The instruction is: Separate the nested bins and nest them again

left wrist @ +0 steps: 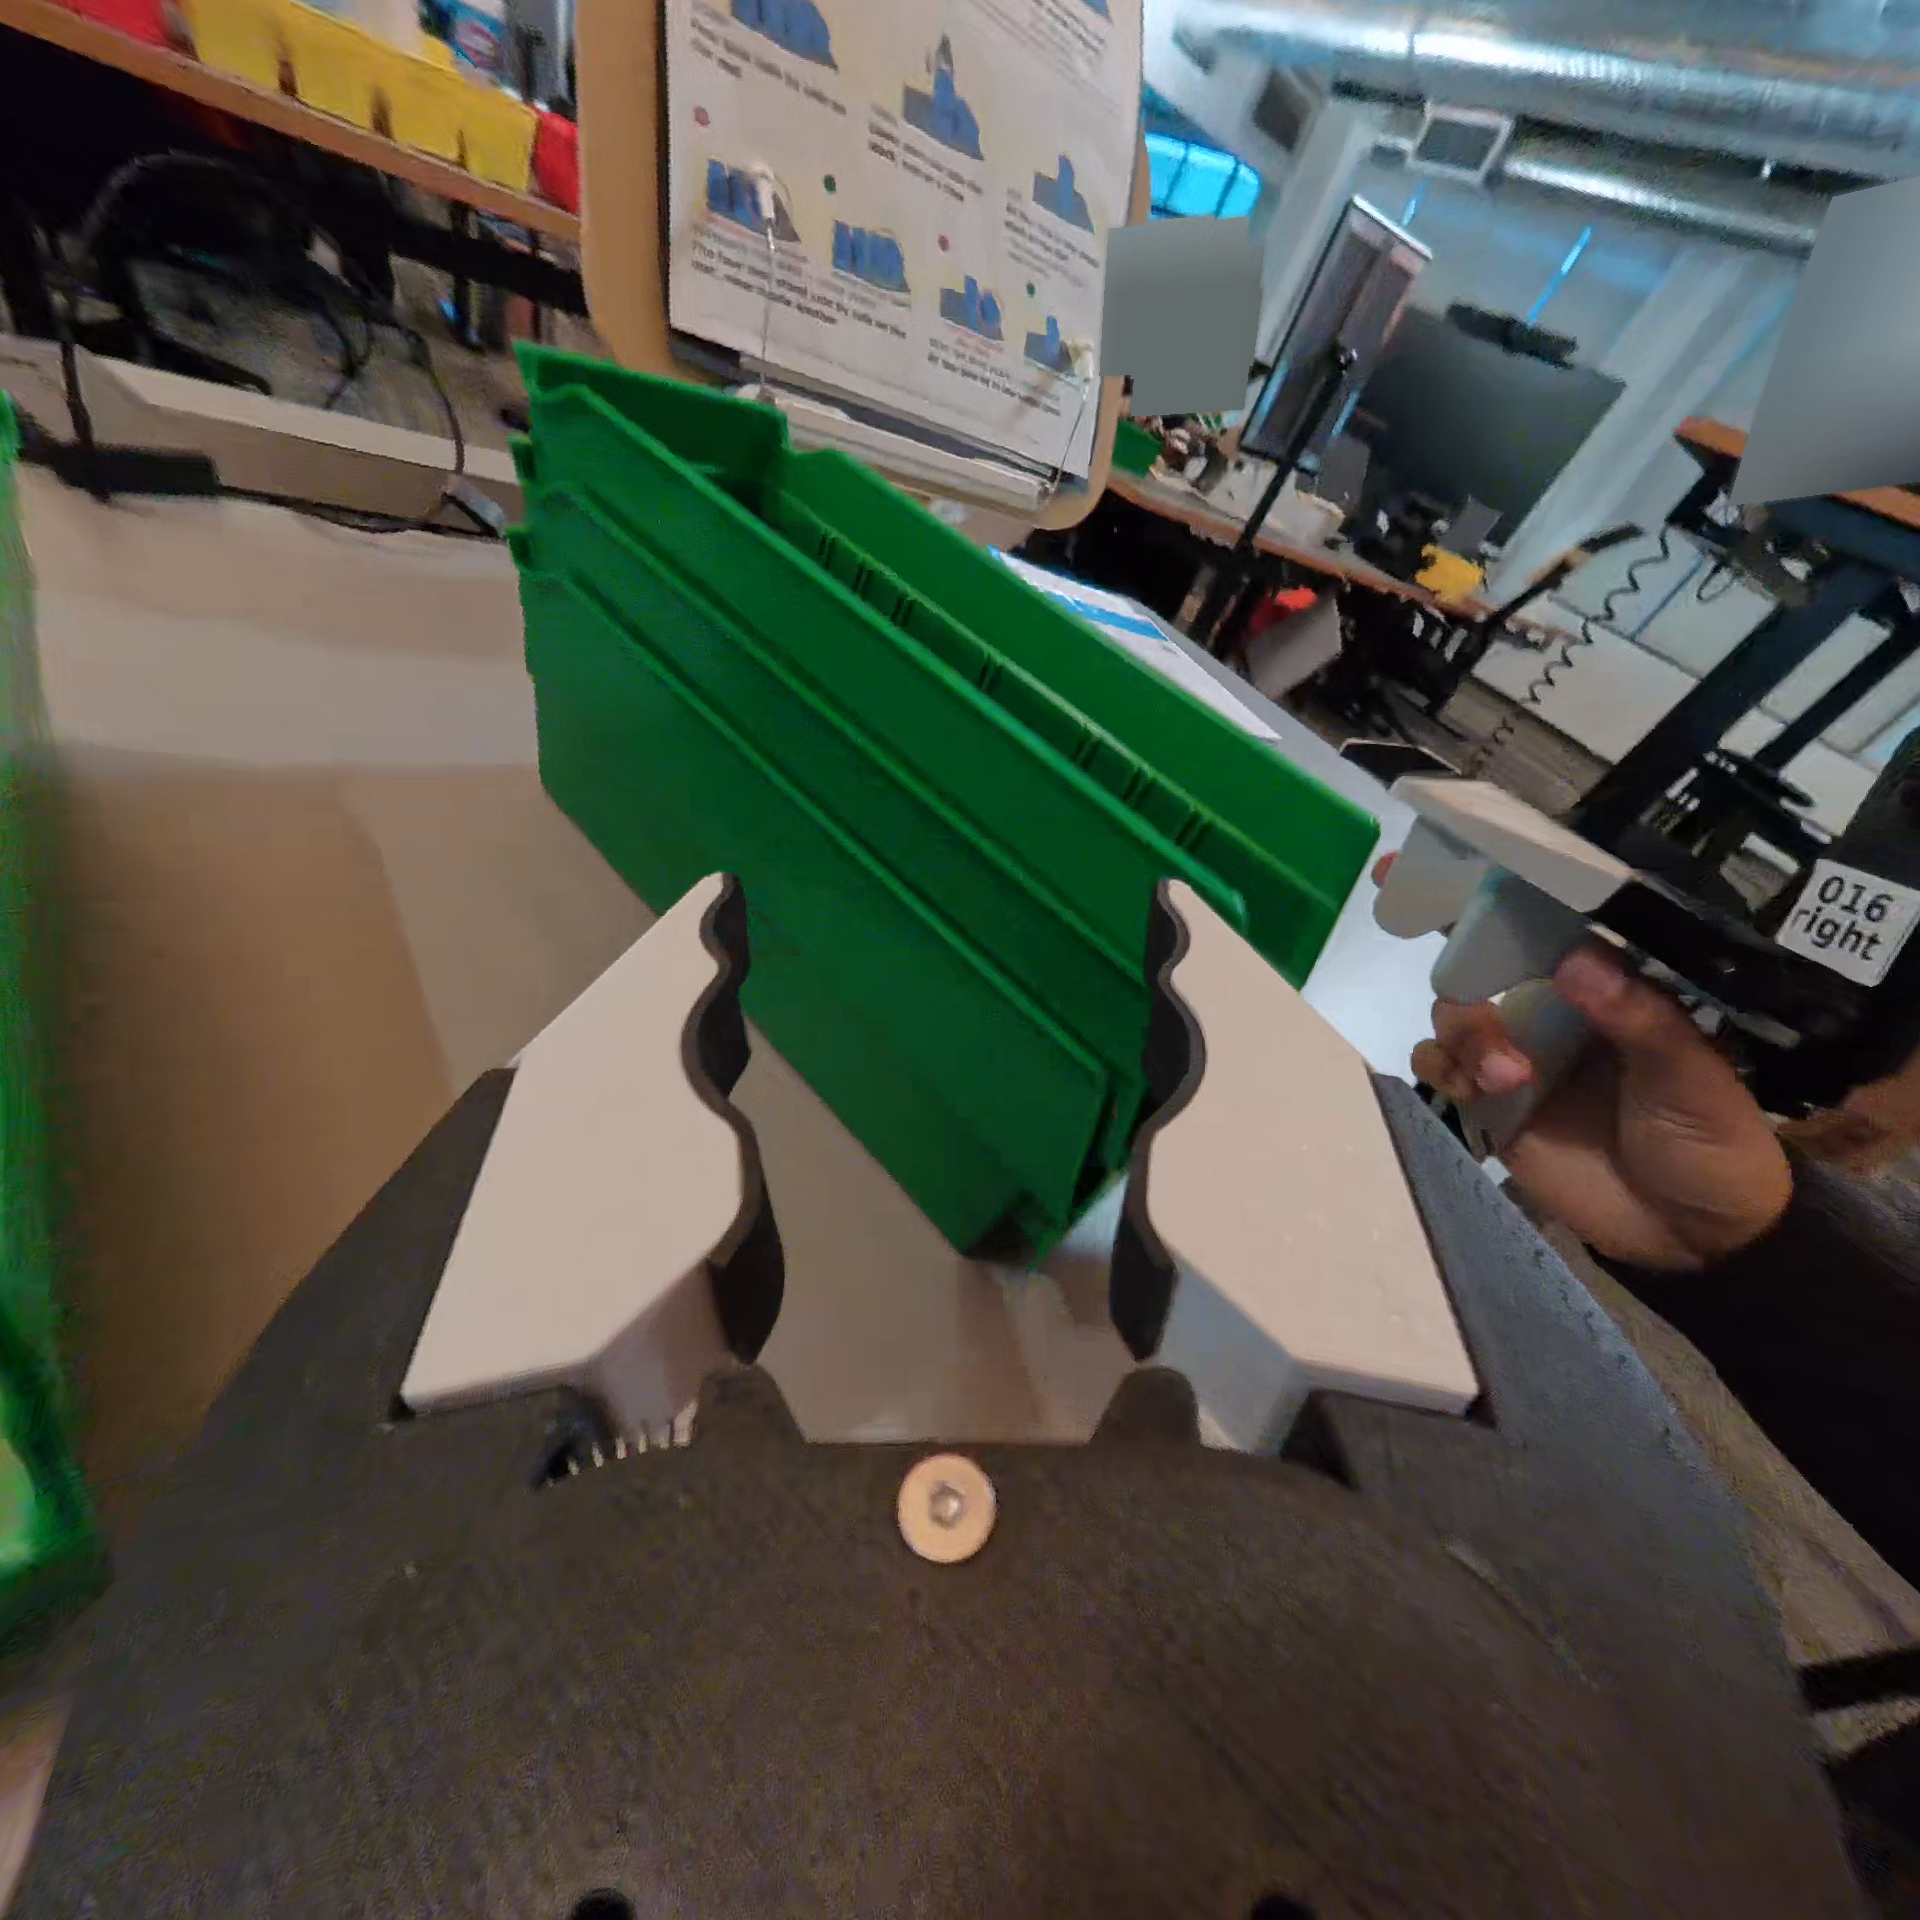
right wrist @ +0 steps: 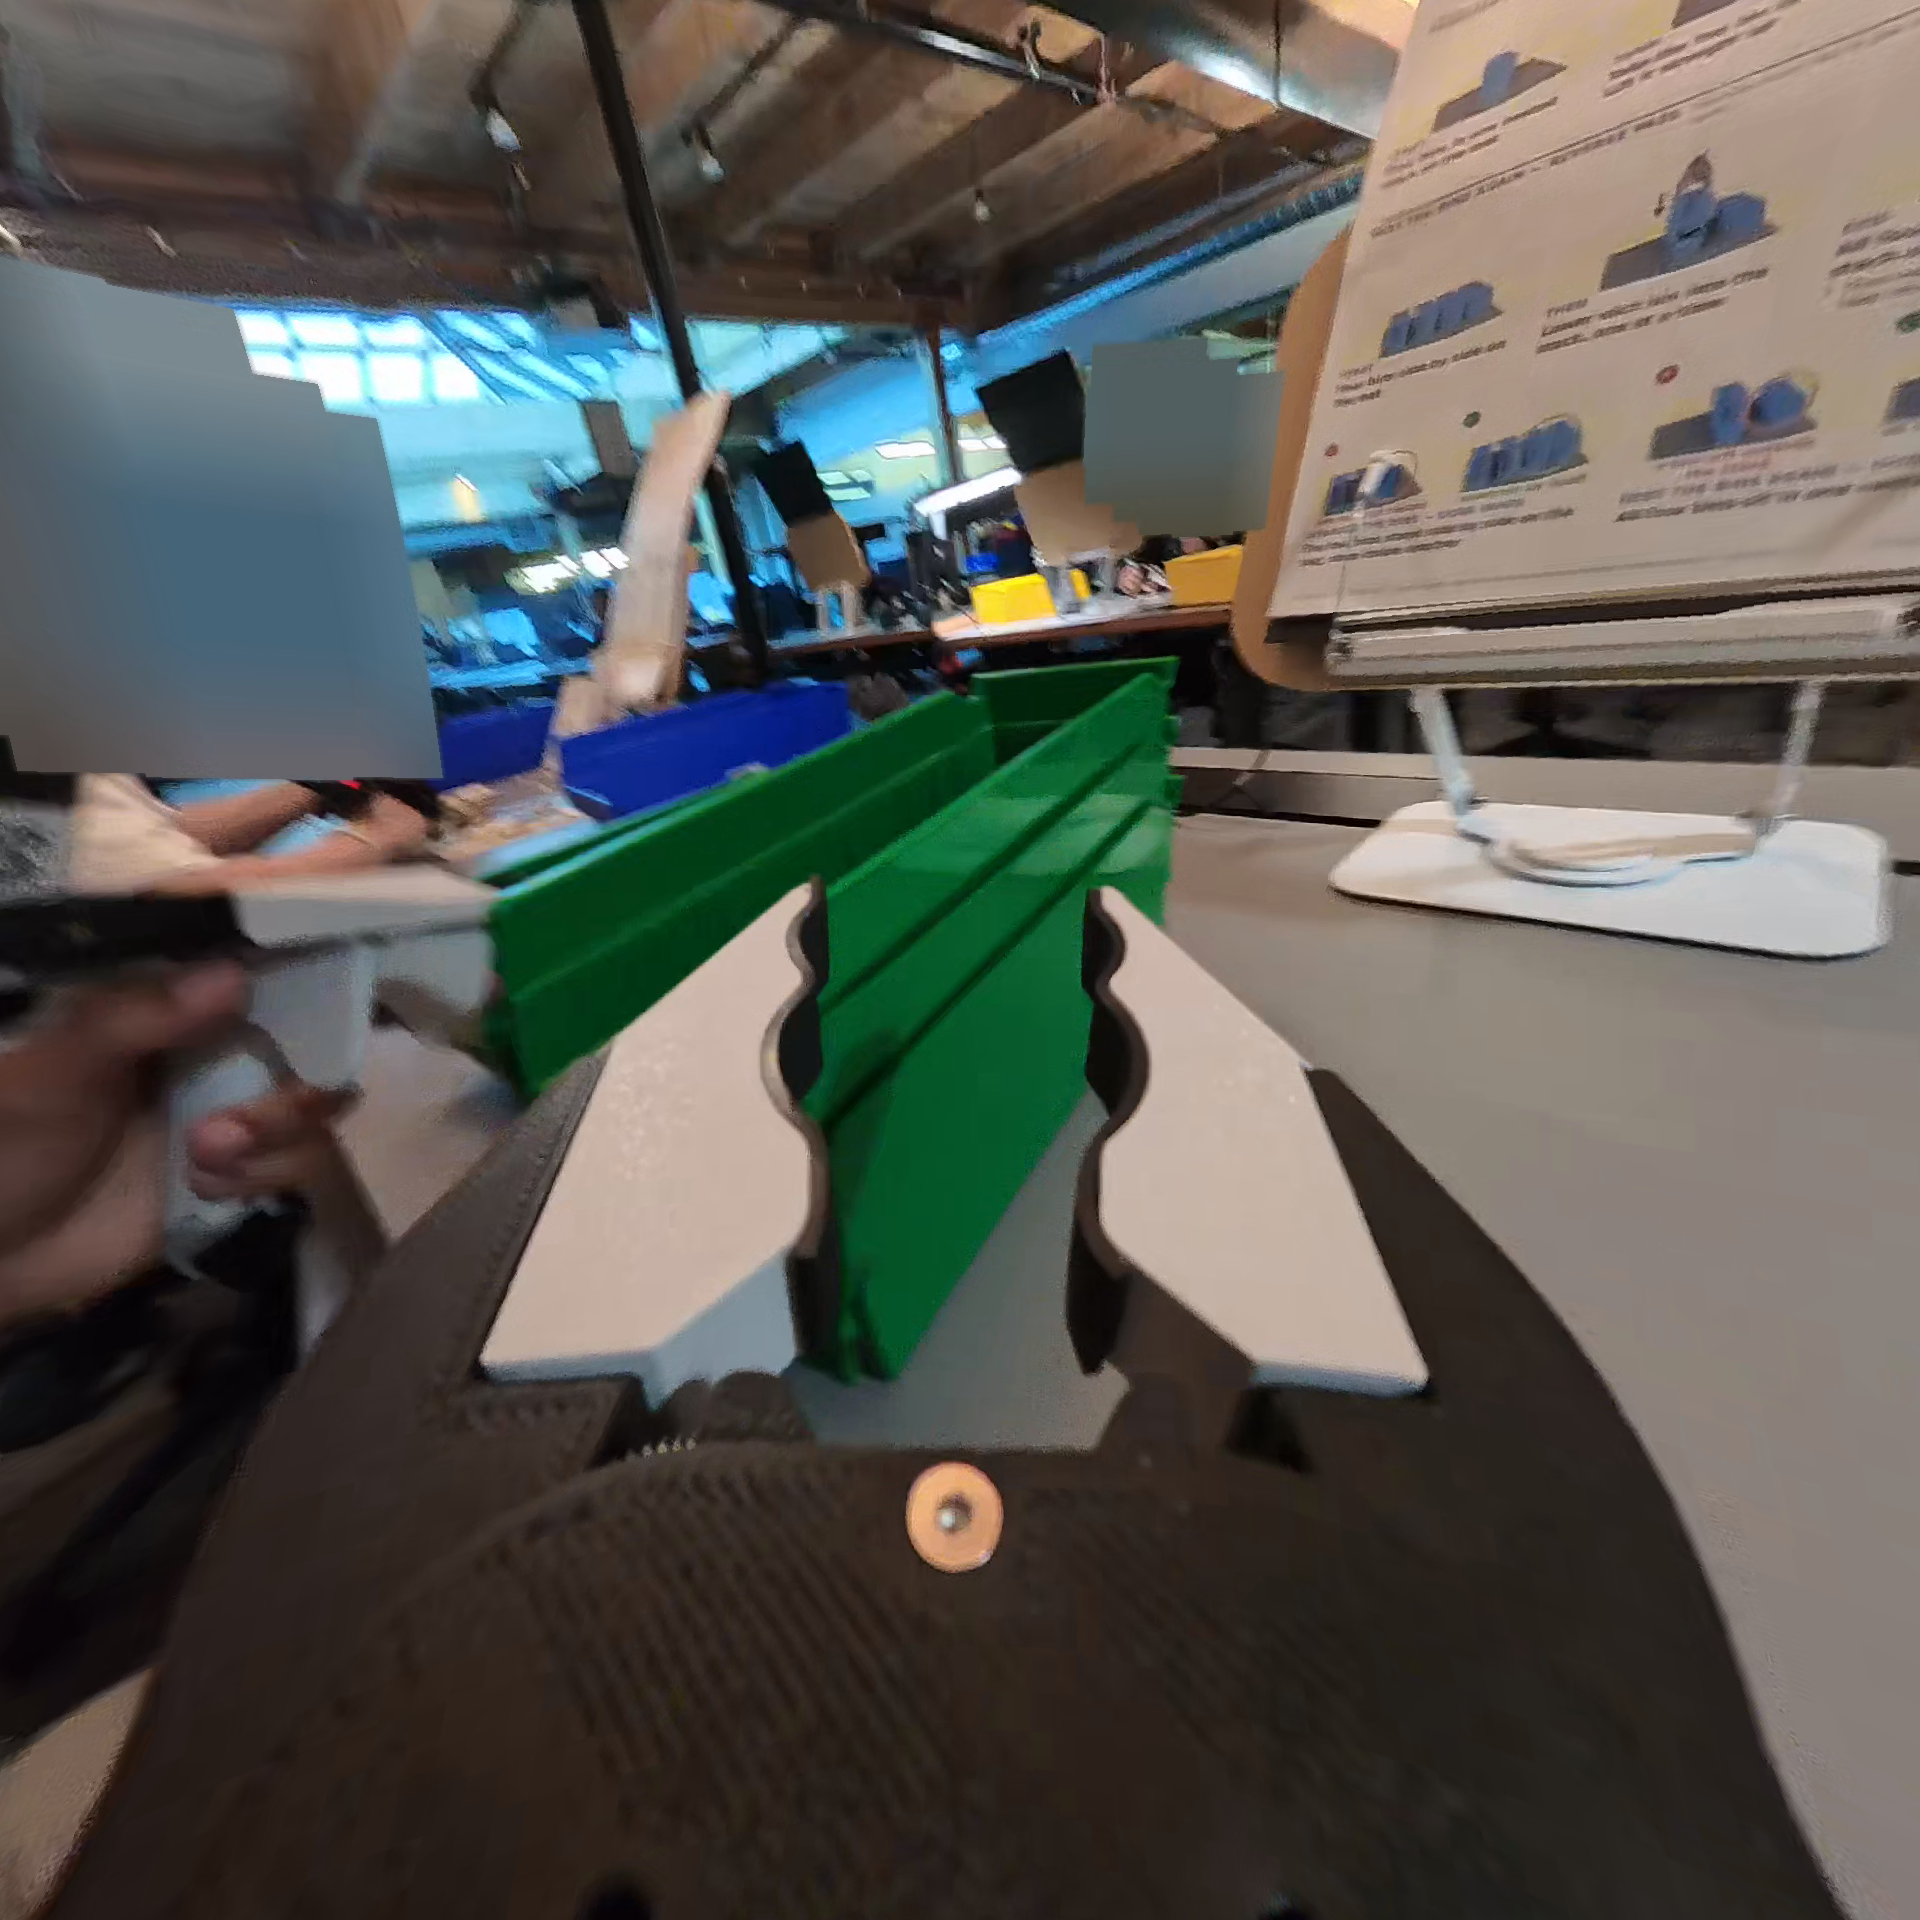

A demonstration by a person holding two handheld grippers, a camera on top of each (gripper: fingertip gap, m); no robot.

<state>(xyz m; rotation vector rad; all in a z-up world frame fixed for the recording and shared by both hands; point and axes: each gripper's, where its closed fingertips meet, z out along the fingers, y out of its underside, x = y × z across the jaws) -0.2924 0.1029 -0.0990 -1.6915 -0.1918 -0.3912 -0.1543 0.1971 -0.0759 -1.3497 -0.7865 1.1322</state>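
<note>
A stack of nested green bins (left wrist: 831, 727) stands on the grey table (right wrist: 1558, 1195); it also shows in the right wrist view (right wrist: 935, 987). My left gripper (left wrist: 940, 894) is open, its fingers straddling the end of the stack's near side walls, which lean against the right finger (left wrist: 1226, 1091). My right gripper (right wrist: 951, 894) is closed on the stack's other side walls, which fill the gap at the rims. Each gripper shows in the other's view: the right one (left wrist: 1455, 883), the left one (right wrist: 353, 925), both at the stack's ends, both hand-held.
Another green bin (left wrist: 21, 1039) lies at the far left edge. A board with an instruction sheet (left wrist: 883, 208) stands on a white stand (right wrist: 1610, 883) behind the stack. Blue bins (right wrist: 707, 748) and cluttered desks sit beyond the table.
</note>
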